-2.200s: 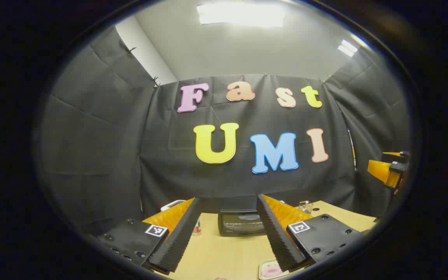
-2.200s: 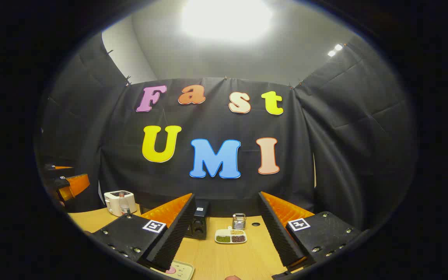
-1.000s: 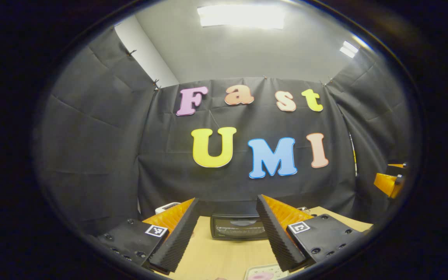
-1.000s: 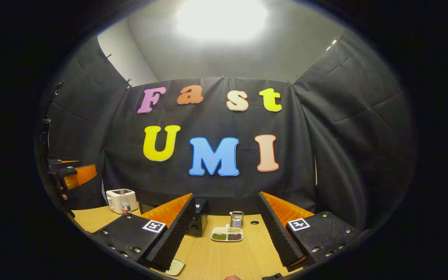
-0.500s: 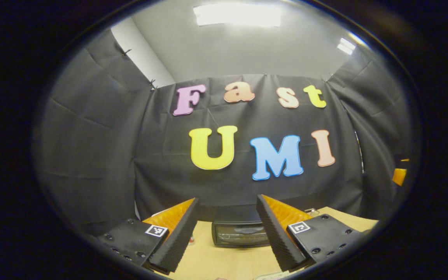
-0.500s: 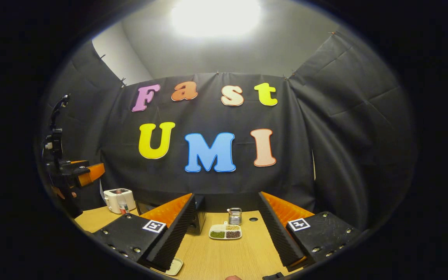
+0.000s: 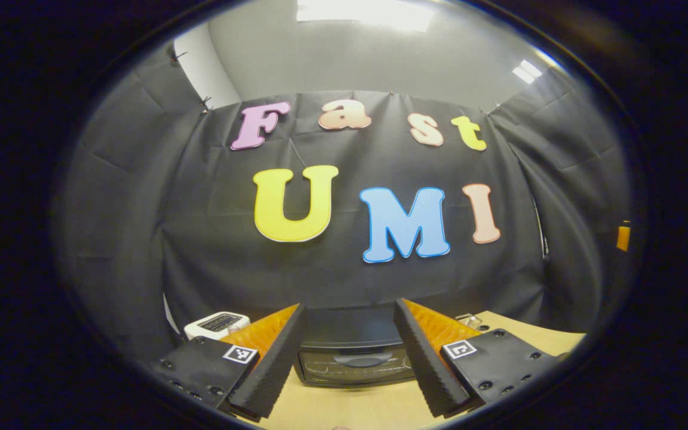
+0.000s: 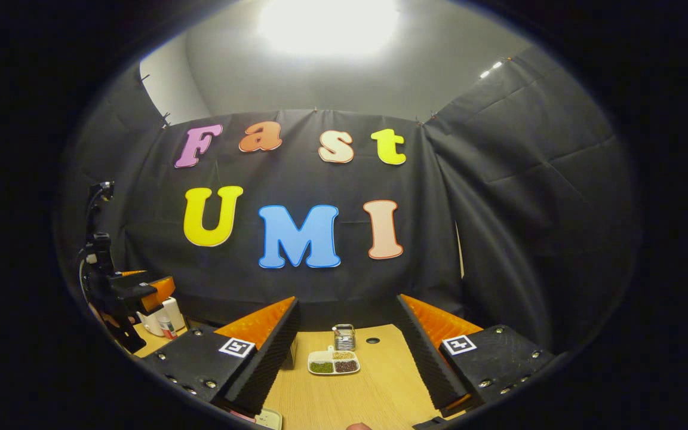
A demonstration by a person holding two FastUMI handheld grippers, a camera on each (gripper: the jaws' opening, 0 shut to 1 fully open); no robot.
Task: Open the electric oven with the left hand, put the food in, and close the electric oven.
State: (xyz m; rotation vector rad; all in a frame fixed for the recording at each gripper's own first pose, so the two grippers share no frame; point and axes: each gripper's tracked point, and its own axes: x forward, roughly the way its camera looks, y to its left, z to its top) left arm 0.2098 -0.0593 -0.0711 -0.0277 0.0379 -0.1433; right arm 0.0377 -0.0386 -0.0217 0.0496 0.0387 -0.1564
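Left tongs (image 7: pixel 350 358) nearer oven (image 7: pixel 353 358) than before; gaping

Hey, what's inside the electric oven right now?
The electric oven sits on the wooden table with its door shut. The dark glass shows only reflections, so its inside cannot be seen. The open left gripper frames it, touching nothing.

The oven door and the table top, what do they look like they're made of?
The oven door looks like dark glass, glossy: it throws pale reflections, though tinted plastic cannot be ruled out. Its frame looks like matte black metal or plastic. The table top looks like light wood or wood-print laminate: fine straight grain lines, smooth with little shine.
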